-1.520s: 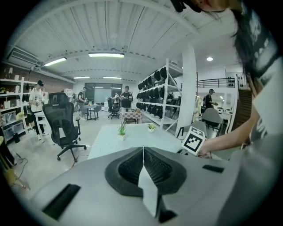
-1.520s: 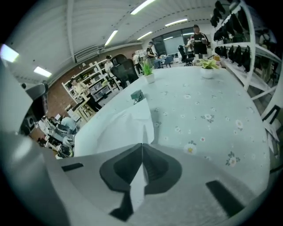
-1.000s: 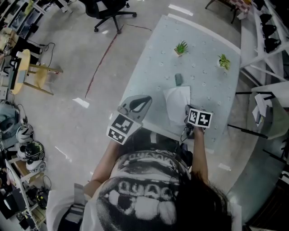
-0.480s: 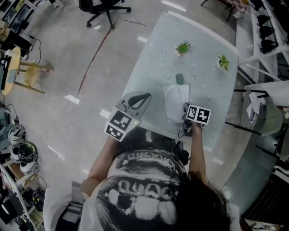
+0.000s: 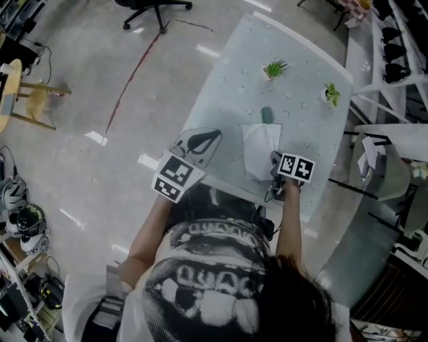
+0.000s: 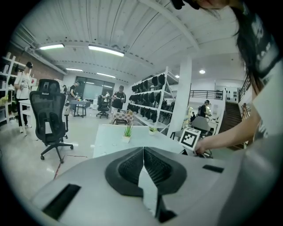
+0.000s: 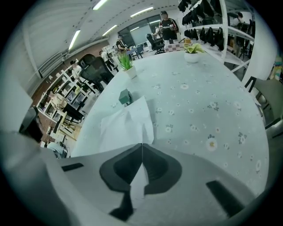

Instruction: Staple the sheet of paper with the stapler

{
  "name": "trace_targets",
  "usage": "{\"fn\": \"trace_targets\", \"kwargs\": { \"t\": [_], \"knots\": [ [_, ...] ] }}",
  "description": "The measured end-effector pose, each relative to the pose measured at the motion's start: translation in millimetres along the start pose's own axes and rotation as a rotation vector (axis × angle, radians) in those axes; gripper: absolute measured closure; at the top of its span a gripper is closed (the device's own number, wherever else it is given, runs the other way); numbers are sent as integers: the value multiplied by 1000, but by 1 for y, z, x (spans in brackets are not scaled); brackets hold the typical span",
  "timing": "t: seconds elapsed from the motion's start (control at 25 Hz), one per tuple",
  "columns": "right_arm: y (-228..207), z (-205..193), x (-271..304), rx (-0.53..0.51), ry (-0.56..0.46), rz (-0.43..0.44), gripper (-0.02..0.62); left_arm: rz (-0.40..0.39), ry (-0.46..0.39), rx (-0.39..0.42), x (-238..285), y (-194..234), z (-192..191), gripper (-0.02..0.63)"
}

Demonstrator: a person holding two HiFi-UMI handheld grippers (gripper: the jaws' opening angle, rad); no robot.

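Observation:
A white sheet of paper lies buckled on the flowered table, its near right corner at my right gripper. In the right gripper view that gripper is shut, and the sheet of paper runs in between the tips with a raised fold. A small dark green stapler stands just beyond the sheet's far edge, also seen as the stapler. My left gripper hovers over the table's left edge, apart from the paper. Its jaws meet with nothing between them, as the left gripper shows.
Two small potted plants stand at the table's far end. A black office chair is on the floor beyond the table's left side. Shelving lines the right. People stand far off in the room.
My left gripper has edged a little farther along the table's left side. My right gripper stays at the paper's near corner.

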State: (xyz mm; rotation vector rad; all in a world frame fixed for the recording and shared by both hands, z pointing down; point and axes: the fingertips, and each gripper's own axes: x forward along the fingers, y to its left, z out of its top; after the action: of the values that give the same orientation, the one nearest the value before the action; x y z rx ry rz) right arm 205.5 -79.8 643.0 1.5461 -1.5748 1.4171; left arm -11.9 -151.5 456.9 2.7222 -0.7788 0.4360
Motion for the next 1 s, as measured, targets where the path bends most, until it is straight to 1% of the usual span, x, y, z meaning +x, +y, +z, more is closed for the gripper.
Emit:
{"fn": "trace_targets", "kwargs": {
  "t": [0.24, 0.48, 0.68, 0.76, 0.92, 1.0],
  "knots": [
    [5, 0, 0, 1, 54, 21, 584, 10, -18, -24, 2, 11, -1, 601],
    [11, 2, 0, 36, 135, 69, 584, 32, -35, -52, -5, 24, -3, 601],
    [11, 4, 1, 18, 217, 91, 584, 51, -42, -66, -8, 31, -5, 601],
    [11, 3, 2, 23, 247, 111, 584, 54, -43, -70, -9, 32, -6, 601],
    [15, 2, 2, 53, 303, 178, 584, 57, -43, -73, -10, 37, -7, 602],
    [15, 2, 1, 55, 315, 183, 584, 58, -42, -73, -12, 38, -7, 601]
  ]
}}
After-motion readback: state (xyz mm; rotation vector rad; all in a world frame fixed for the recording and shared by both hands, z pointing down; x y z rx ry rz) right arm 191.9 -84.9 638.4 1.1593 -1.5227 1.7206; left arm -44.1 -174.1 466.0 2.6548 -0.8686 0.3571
